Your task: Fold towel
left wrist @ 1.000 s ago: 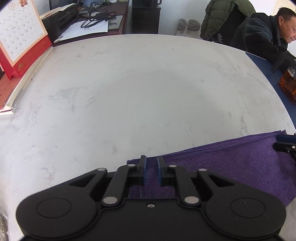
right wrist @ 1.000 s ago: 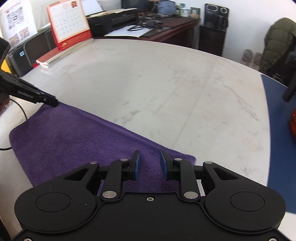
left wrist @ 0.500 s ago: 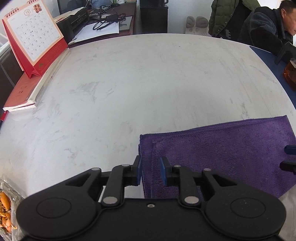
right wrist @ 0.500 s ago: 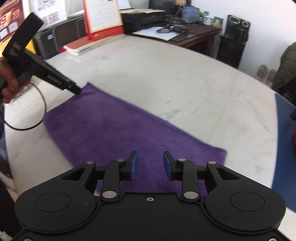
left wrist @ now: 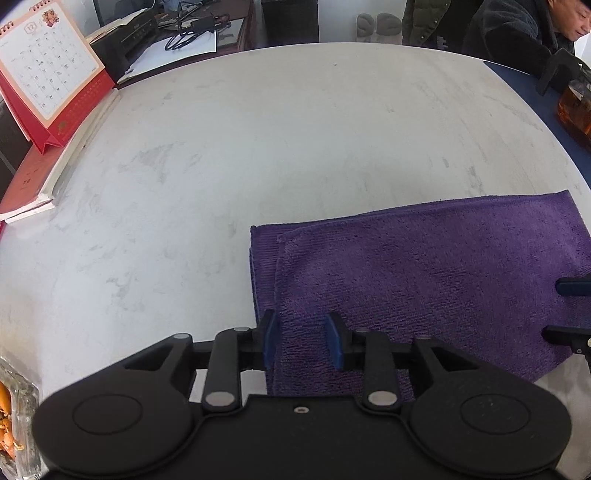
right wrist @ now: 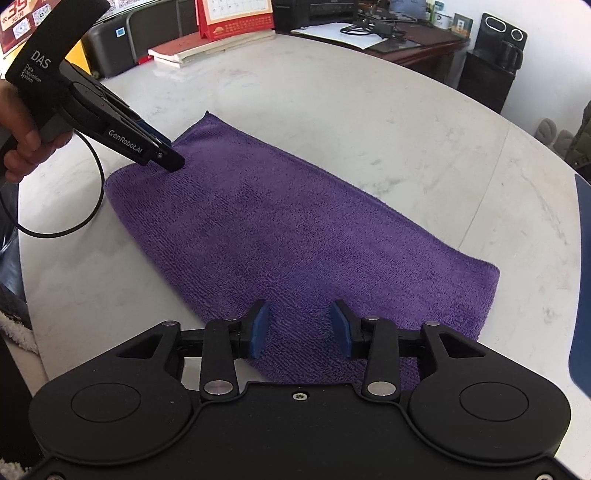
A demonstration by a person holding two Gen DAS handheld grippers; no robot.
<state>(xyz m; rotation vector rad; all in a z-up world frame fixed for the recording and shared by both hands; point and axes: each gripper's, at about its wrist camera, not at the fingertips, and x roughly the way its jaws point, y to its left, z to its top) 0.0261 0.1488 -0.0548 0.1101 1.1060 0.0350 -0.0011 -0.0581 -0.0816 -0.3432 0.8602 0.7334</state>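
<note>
A purple towel [left wrist: 424,273] lies folded flat on the white marble table [left wrist: 295,140], with a doubled edge at its left end. My left gripper [left wrist: 301,341] hovers open above that end's near corner, nothing between its blue pads. In the right wrist view the towel [right wrist: 295,229] stretches from near right to far left. My right gripper [right wrist: 299,328] stands open over its near end, holding nothing. The left gripper [right wrist: 168,158] shows there above the far-left corner, held by a hand [right wrist: 22,147]. The right gripper's fingertips [left wrist: 569,310] poke in at the left wrist view's right edge.
A red desk calendar [left wrist: 48,85] stands on books at the table's far left. A person in a dark jacket [left wrist: 517,33] sits at the far right by an amber glass container [left wrist: 576,110] on a blue mat [right wrist: 581,332]. A cable [right wrist: 55,229] loops off the left gripper.
Both grippers have opened wider and drawn back and up from the towel. The towel now lies released and folded, with more of it in view.
</note>
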